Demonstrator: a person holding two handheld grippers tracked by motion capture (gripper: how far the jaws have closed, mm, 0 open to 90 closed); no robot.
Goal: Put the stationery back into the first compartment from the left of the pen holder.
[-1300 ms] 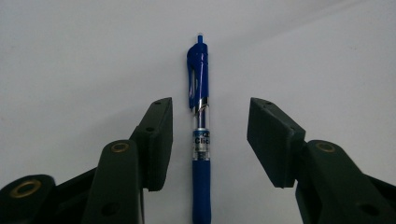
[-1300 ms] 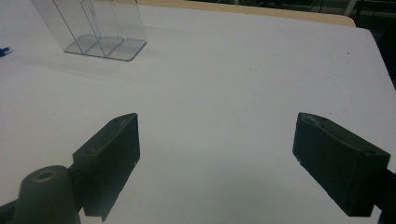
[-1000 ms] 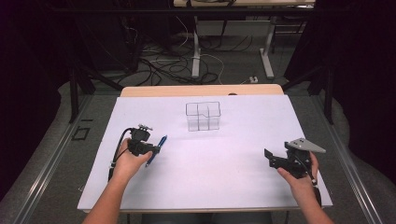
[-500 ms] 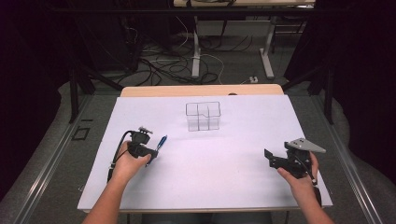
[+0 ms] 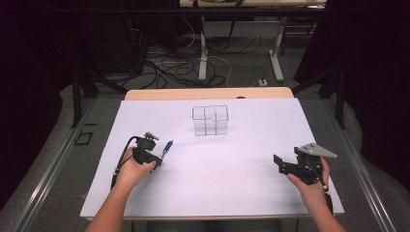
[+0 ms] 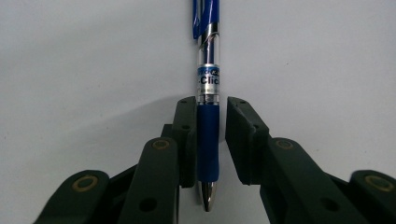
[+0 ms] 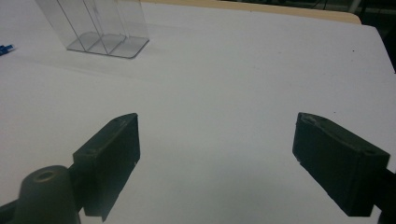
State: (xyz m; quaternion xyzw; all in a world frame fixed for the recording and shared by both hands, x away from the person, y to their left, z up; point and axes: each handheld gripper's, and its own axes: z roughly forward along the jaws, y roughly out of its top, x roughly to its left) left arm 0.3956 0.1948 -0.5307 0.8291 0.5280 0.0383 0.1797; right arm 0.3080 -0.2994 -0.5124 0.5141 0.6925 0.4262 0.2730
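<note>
Left gripper (image 6: 208,140) crept slightly toward desk's near edge; jaws straddle pen (image 6: 208,100), not yet clamped, pen axis along jaws. Right gripper (image 7: 217,158) spread, idle.

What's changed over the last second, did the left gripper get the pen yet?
Little has moved. The left gripper stays low at the blue pen, its jaws either side of the grip with a gap on one side, so not clamped yet. The pen lies where it was. The right gripper stays open, and the clear organizer is unmoved.
</note>
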